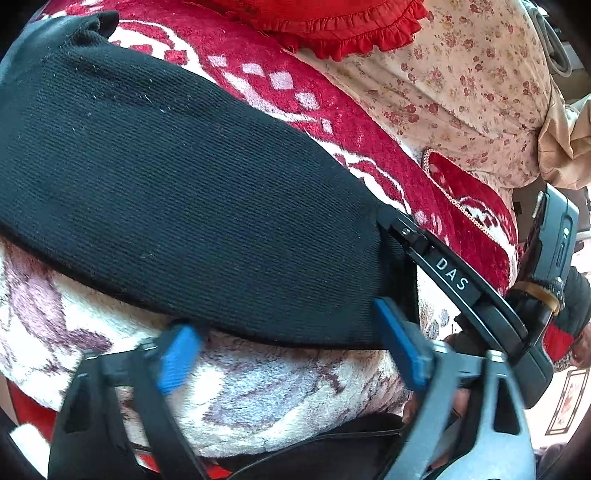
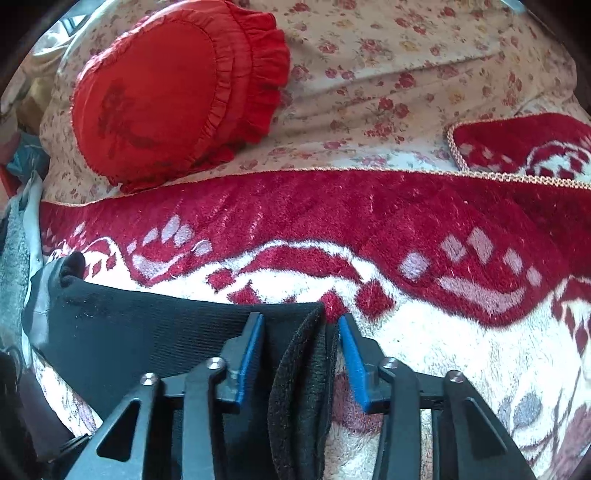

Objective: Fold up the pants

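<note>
The black knit pants (image 1: 177,206) lie folded lengthwise on a red and white plush blanket (image 1: 266,398). My left gripper (image 1: 291,347) is open, its blue pads straddling the near edge of the pants without holding them. My right gripper (image 1: 472,295) shows at the right end of the pants. In the right wrist view the right gripper (image 2: 301,350) is open, with the folded end of the pants (image 2: 303,387) standing between its blue pads. The rest of the pants (image 2: 122,325) stretch off to the left.
A red frilled heart pillow (image 2: 166,96) lies on a floral sheet (image 2: 406,66) behind the blanket (image 2: 424,229); the pillow also shows in the left wrist view (image 1: 332,26). A folded blanket corner (image 2: 524,144) lies at the far right. Bunched beige cloth (image 1: 569,147) sits at the right edge.
</note>
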Demonstrator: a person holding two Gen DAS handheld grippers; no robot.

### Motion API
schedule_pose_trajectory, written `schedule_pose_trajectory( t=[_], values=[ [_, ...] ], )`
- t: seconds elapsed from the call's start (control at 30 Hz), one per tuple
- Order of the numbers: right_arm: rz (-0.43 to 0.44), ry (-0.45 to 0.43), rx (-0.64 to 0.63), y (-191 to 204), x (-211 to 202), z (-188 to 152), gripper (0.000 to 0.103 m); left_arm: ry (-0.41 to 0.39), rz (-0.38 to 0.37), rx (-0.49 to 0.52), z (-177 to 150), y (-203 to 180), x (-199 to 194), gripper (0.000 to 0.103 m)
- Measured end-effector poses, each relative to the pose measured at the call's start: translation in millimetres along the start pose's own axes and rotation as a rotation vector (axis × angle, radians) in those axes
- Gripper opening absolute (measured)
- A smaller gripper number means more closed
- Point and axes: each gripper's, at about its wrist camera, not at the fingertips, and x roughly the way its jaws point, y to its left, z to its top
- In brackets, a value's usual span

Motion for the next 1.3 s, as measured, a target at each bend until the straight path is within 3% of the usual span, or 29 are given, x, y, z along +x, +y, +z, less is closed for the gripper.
schedule_pose_trajectory(
  t=[0.03,0.1,0.2,0.5,0.63,0.8,0.97,1.07,1.1,1.13,1.17,1.23,1.3],
  values=[
    [0.001,-0.009,-0.001,-0.5,-1.3,-0.2,0.027,0.004,-0.002,-0.007,1.4,2.0,-0.9,0.064],
    [0.056,-0.027,0.025,-3.7,-6.7,0.6,0.012,0.024,-0.043,-0.035,6.7,11.4,-1.3,0.020],
    [0.106,-0.039,0.047,-1.9,-15.8,4.2,0.011,0.094,-0.132,-0.087,13.8,25.4,0.2,0.015],
    [0.234,-0.153,-0.023,59.4,-88.7,19.2,0.011,0.060,-0.243,-0.051,16.2,48.6,-70.3,0.013],
    [0.305,-0.173,-0.085,108.3,-107.3,26.1,0.011,0.011,-0.235,-0.062,18.4,82.3,-105.6,0.013],
    [0.396,-0.117,-0.161,182.5,-84.6,31.7,0.011,-0.109,-0.151,-0.102,21.8,140.5,-143.3,0.013],
    [0.482,0.057,-0.167,256.7,-4.5,21.8,0.011,-0.204,-0.043,-0.148,34.8,183.7,-164.1,0.013],
    [0.628,0.240,-0.027,266.3,53.5,14.3,0.016,-0.219,-0.020,-0.137,41.4,189.7,-165.6,0.013],
    [0.680,0.275,0.031,262.8,60.5,13.0,0.023,-0.217,-0.013,-0.127,43.0,190.3,-165.2,0.013],
    [0.719,0.265,0.069,256.0,57.5,13.0,0.033,-0.215,-0.002,-0.114,44.5,190.9,-165.1,0.013],
    [0.730,0.219,0.067,249.4,45.7,16.0,0.035,-0.219,0.018,-0.098,45.6,189.1,-163.5,0.013],
    [0.678,0.130,0.015,233.6,16.3,19.8,0.035,-0.226,0.055,-0.067,46.9,183.7,-159.6,0.013],
    [0.560,0.061,-0.039,217.5,-9.8,18.7,0.035,-0.220,0.074,-0.040,49.8,175.5,-152.6,0.014]
  ],
)
